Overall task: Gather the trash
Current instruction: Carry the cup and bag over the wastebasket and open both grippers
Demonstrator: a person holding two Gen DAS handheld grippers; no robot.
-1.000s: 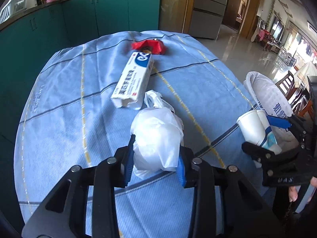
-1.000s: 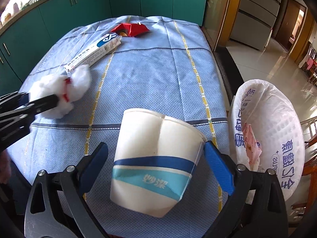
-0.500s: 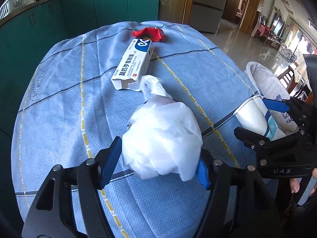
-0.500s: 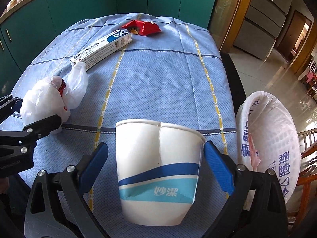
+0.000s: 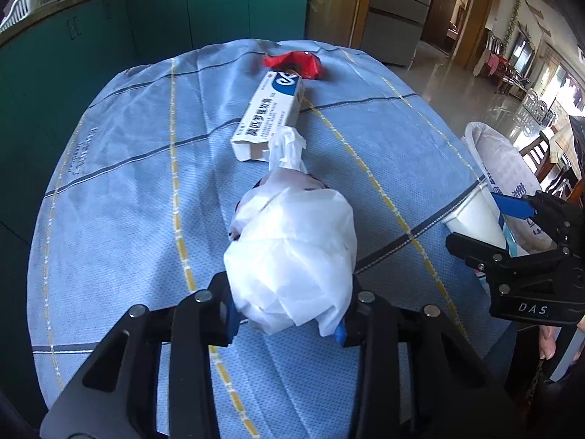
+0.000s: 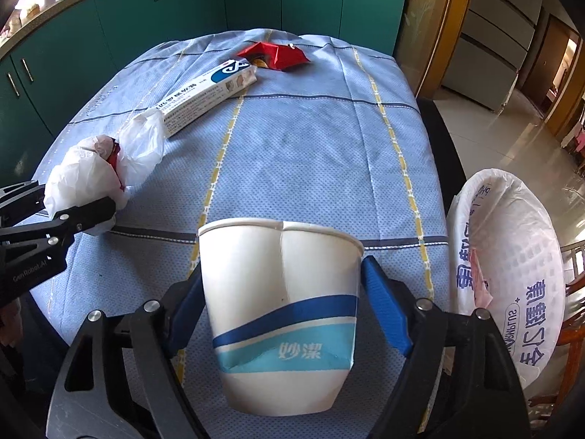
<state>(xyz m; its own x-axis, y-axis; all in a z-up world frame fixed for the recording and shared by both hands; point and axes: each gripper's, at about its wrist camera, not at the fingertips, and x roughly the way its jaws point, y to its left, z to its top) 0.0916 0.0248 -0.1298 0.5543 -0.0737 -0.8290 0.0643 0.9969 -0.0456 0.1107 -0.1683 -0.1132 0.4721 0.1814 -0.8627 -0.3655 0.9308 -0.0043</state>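
Observation:
A crumpled white plastic bag sits squeezed between the pads of my left gripper, whose jaws are closing on it, just above the blue tablecloth. The right wrist view shows the same bag at the far left. My right gripper is closing its jaws on a creased white paper cup with a blue band, and both pads touch the cup's sides. Farther back on the table lie a long toothpaste box and a red wrapper.
A bin lined with a white printed trash bag stands off the table's right edge, with a scrap inside. Green cabinets run behind the table. Tiled floor and a wooden chair lie to the right.
The left jaws opened wide around the bag and closed on it again. The right jaws narrowed on the cup, pressing its sides in. Neither gripper shifted much.

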